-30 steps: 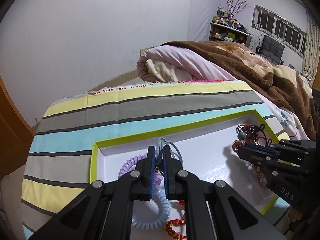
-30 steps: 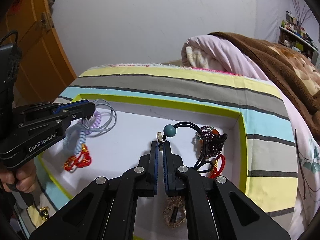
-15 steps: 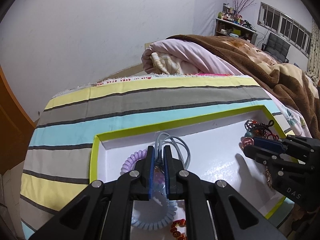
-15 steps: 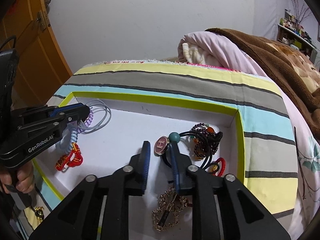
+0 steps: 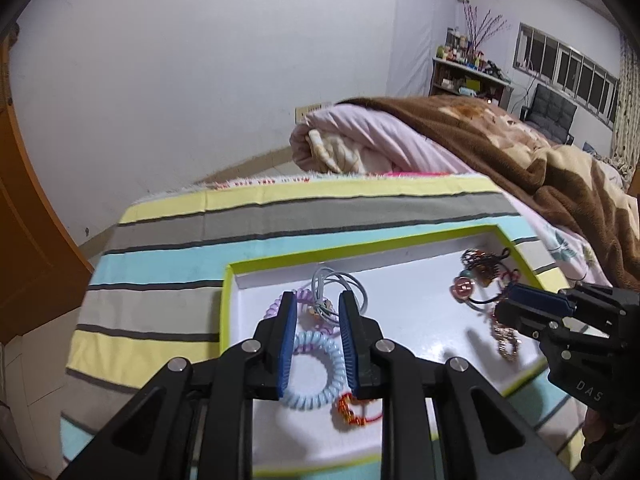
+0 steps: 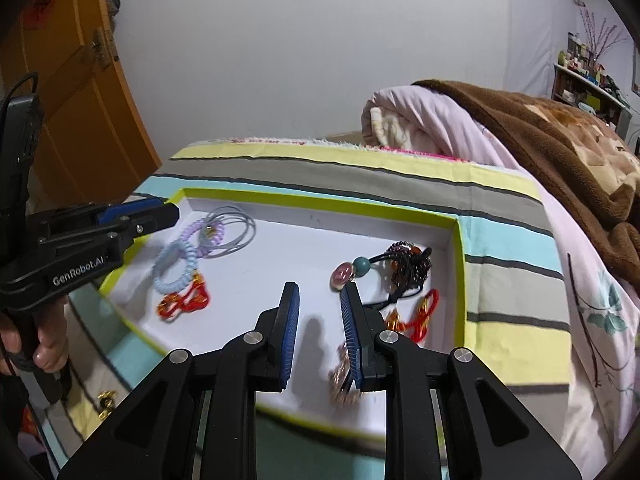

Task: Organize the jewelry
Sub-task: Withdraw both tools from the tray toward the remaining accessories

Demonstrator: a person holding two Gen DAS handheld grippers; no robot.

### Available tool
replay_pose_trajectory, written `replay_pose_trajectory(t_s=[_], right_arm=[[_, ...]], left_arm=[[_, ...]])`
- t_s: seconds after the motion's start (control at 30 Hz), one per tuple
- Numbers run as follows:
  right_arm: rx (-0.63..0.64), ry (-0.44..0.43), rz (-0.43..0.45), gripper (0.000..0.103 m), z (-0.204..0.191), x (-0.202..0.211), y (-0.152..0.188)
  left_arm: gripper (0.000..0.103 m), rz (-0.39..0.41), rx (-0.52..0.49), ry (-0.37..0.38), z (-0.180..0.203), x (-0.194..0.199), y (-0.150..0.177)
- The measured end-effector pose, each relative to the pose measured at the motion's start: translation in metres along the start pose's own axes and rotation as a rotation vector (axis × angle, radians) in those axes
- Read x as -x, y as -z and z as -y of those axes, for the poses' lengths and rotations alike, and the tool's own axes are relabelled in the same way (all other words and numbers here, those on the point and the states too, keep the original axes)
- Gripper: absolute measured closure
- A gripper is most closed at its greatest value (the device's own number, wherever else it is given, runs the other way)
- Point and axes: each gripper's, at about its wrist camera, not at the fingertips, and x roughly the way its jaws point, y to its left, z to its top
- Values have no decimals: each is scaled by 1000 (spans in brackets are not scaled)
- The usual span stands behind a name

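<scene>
A white tray with a lime-green rim (image 5: 360,246) (image 6: 320,200) lies on a striped cloth. At its left end are thin grey hair ties (image 5: 340,284) (image 6: 236,232), a purple coil (image 6: 196,232), a pale blue coil (image 5: 320,372) (image 6: 176,268) and a red knotted bracelet (image 5: 352,408) (image 6: 184,302). My left gripper (image 5: 318,304) (image 6: 160,210) hovers over them, jaws opening, holding nothing. At the right end lie a black elastic with a pink charm (image 5: 464,288) (image 6: 344,274), a dark beaded bracelet (image 6: 412,264), a red cord (image 6: 420,316) and a gold chain (image 6: 344,376). My right gripper (image 6: 320,292) (image 5: 516,304) is open above the tray floor.
The striped cloth (image 5: 280,220) covers the bed end. A rolled pink quilt (image 5: 360,140) and brown blanket (image 5: 540,152) lie behind the tray. An orange door (image 6: 80,100) stands at left. A hand (image 6: 44,344) holds the left gripper; a small gold piece (image 6: 104,400) lies on the cloth.
Both grippers have opened and drawn back and up from the tray. The left let go of the grey hair ties; the right let go of the pink-charm elastic.
</scene>
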Motion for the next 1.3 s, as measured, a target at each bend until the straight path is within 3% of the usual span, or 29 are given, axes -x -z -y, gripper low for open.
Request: replay_pose_trajectory(t_s=[0.47,0.83,1.3], right_arm=[[42,-3,109,81,-39,94,51],[54,30,161,81,-66,147,106],[36,4,170,81,-82,177,154]], left_arm=[[81,150,41,-5,0,100,51],[81,185,55,-25,3,149,107],[81,216,82,-84,5,190,162]])
